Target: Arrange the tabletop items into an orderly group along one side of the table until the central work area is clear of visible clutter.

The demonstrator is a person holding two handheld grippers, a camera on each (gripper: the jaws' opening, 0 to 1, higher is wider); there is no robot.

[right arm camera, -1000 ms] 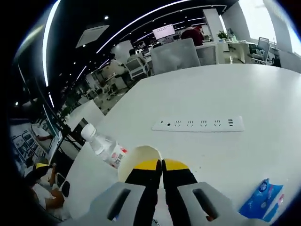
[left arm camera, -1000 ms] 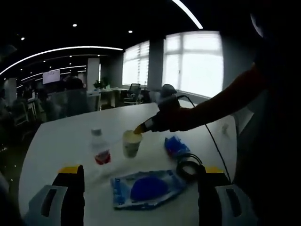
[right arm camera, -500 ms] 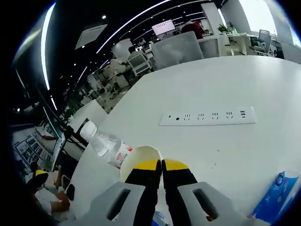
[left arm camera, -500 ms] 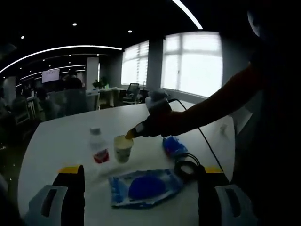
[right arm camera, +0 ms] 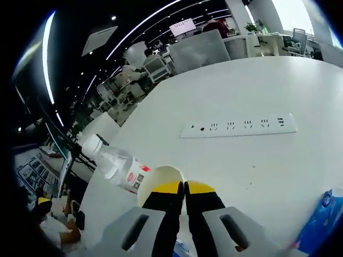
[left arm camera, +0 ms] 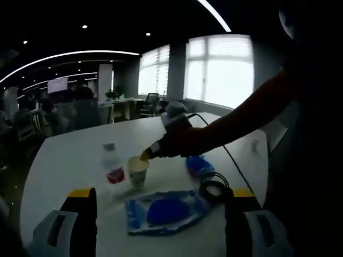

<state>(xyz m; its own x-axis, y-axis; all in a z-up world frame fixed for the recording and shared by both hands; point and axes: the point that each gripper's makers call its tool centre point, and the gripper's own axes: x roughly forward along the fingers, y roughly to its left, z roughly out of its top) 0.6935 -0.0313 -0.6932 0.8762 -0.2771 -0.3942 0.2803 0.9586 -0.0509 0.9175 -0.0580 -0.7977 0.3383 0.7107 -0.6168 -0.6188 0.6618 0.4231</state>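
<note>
Two pairs of tongs are at work: your right tongs (right arm camera: 184,186) are pressed together on the rim of the pale paper cup (left arm camera: 137,170), which stands on the white tabletop (left arm camera: 69,155) just beside the clear plastic water bottle with a red label (left arm camera: 112,167). In the left gripper view your right tongs (left arm camera: 146,156) reach in from the right with your sleeve behind them, pinching that cup at its top edge. Your left tongs (left arm camera: 158,194) are spread wide, holding nothing, with a blue item in a clear plastic bag (left arm camera: 165,210) lying between them, a coiled black cable (left arm camera: 214,189) just right of it and a small blue packet (left arm camera: 199,164) beyond. In the right gripper view a white power strip (right arm camera: 238,125) lies well apart from the cup.
</note>
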